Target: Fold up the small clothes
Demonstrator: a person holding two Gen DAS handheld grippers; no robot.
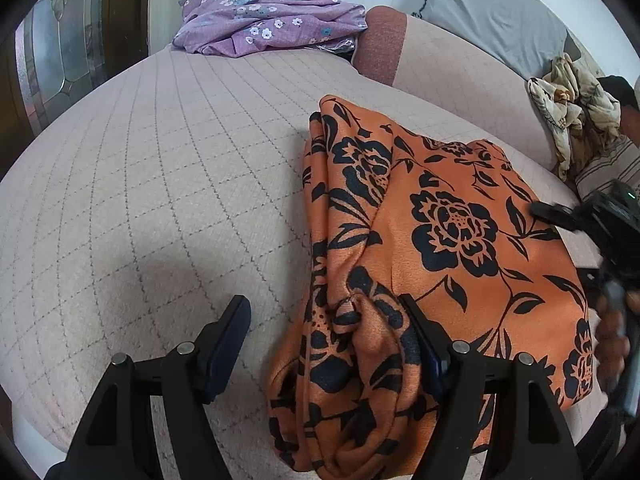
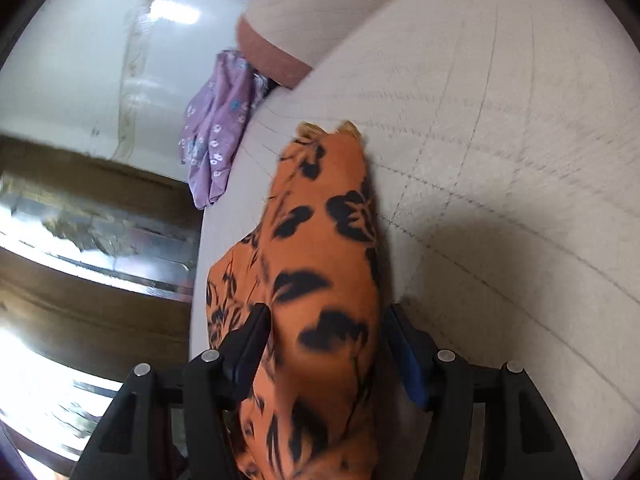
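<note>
An orange cloth with a black flower print [image 1: 440,240] lies folded into a loose bundle on the quilted beige bed [image 1: 160,180]. My left gripper [image 1: 326,320] stands wide open at the cloth's near left edge. Its right finger rests against a bunched fold and its left finger is over bare quilt. In the right wrist view the same cloth [image 2: 320,260] runs as a raised ridge between the fingers of my right gripper [image 2: 326,328]. Those jaws are open, close to the cloth on both sides. A blurred hand [image 1: 612,332] shows at the right edge of the left wrist view.
A purple flowered garment [image 1: 268,24] lies at the bed's far end, beside a red-brown cushion end [image 1: 380,44]. A crumpled beige patterned cloth [image 1: 572,112] and a grey pillow [image 1: 492,12] sit at the far right. A wooden door with glass [image 1: 60,52] stands on the left.
</note>
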